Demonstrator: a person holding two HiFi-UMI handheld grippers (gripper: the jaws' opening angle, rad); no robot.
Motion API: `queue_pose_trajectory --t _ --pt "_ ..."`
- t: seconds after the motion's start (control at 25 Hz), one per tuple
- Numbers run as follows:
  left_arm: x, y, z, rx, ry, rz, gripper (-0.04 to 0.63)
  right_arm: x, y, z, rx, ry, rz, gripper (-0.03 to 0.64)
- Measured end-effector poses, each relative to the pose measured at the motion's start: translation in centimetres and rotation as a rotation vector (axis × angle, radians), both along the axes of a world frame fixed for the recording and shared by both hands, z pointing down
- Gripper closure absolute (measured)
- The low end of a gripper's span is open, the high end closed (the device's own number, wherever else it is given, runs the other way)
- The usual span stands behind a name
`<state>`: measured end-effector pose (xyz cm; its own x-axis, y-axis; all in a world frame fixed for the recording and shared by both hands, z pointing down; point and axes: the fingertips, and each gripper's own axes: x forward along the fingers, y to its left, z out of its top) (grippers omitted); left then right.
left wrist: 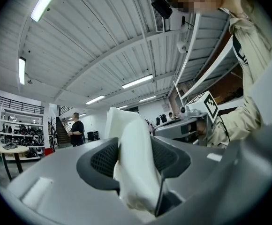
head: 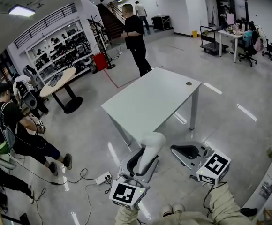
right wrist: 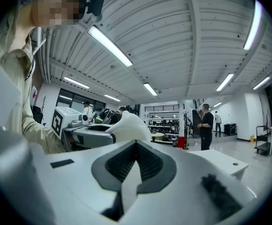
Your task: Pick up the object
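Head view shows me a white rectangular bench [head: 150, 100] on grey legs just beyond both grippers, its near corner in front of the left one. A small dark round cap [head: 189, 83] sits near the bench's far corner. Past the bench stands a person in black clothes [head: 136, 39]. At the left another person with a backpack [head: 21, 130] crouches by a round beige table [head: 56, 81]. A white power strip [head: 103, 177] with black cables lies on the grey floor near my left side. The smooth white rounded object [head: 154, 142] is off the floor in the left gripper [head: 144, 162], whose dark ribbed pads press on both its sides, and its end sticks out past them toward the bench. The right gripper [head: 185, 151] hangs just beside it with its jaws drawn together and nothing between them. Both point level toward the bench, beige sleeves [head: 222, 198] behind them.
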<state>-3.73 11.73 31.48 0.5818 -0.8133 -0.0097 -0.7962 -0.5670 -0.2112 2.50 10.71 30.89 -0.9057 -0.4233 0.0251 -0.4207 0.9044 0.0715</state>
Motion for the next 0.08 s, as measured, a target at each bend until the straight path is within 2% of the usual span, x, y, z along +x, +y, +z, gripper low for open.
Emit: queue_pose_trajectory --t 0.08 --pt "-0.17 -0.10 -0.13 -0.005 0.003 -0.001 0.382 -0.22 -0.11 -0.12 0.001 0.002 0.000 0.615"
